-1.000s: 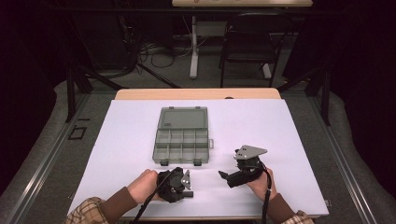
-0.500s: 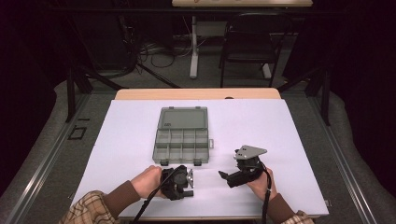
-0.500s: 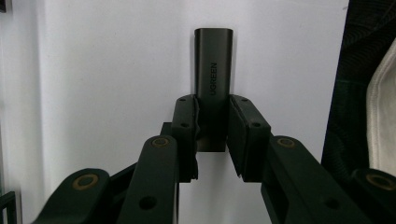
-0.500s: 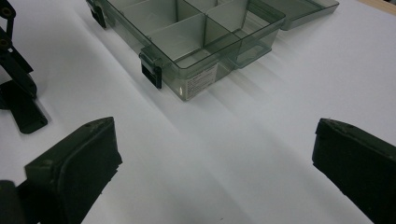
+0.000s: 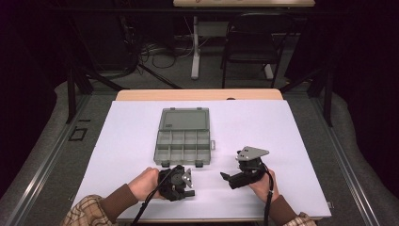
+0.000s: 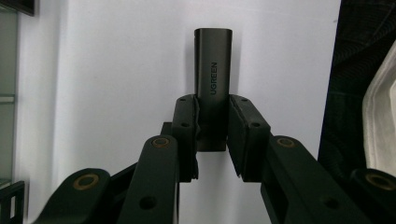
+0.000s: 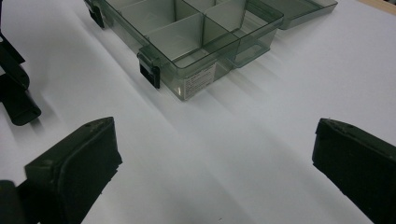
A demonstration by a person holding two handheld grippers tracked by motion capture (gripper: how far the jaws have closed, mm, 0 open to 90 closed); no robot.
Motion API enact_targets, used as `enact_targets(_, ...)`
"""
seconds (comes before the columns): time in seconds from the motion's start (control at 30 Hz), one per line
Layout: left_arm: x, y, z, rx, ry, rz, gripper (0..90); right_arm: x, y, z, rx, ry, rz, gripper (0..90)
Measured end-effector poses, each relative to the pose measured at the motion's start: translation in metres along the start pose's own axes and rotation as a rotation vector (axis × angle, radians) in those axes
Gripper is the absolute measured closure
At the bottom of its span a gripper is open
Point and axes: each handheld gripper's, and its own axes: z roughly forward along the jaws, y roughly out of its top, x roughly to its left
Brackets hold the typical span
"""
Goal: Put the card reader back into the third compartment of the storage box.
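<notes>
My left gripper (image 6: 212,105) is shut on a dark grey stick-shaped device marked UGREEN (image 6: 213,60), which juts out past its pads over the white table. In the high view the left gripper (image 5: 188,188) lies low at the table's near edge, just in front of an open, clear grey compartment box (image 5: 182,141). My right gripper (image 5: 227,179) rests to the right of it, jaws pointing left. In the right gripper view its jaws (image 7: 215,149) stand wide open with nothing between them, and the box (image 7: 187,28) lies ahead. The device's end (image 7: 18,109) shows at that view's left edge.
The box lid (image 5: 184,120) lies flat on the far side, and the compartments look empty. White sheet (image 5: 263,127) covers the table, with a wooden strip along the far edge. A chair (image 5: 249,42) and cables stand beyond the table.
</notes>
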Motion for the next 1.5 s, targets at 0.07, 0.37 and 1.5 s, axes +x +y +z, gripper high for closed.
enact_targets(0.07, 0.0, -0.001, -0.002, -0.017, 0.003, -0.003, 73.2, 0.0, 0.0, 0.0, 0.0, 0.0, 0.0, 0.0)
enact_targets(0.37, -0.004, -0.01, -0.006, -0.096, 0.026, -0.033, 73.2, 0.0, 0.0, 0.0, -0.001, -0.002, 0.002, 0.0)
enact_targets(1.5, -0.003, -0.038, -0.011, -0.327, 0.125, -0.14, 73.2, -0.001, 0.0, 0.001, -0.002, -0.001, 0.003, 0.0)
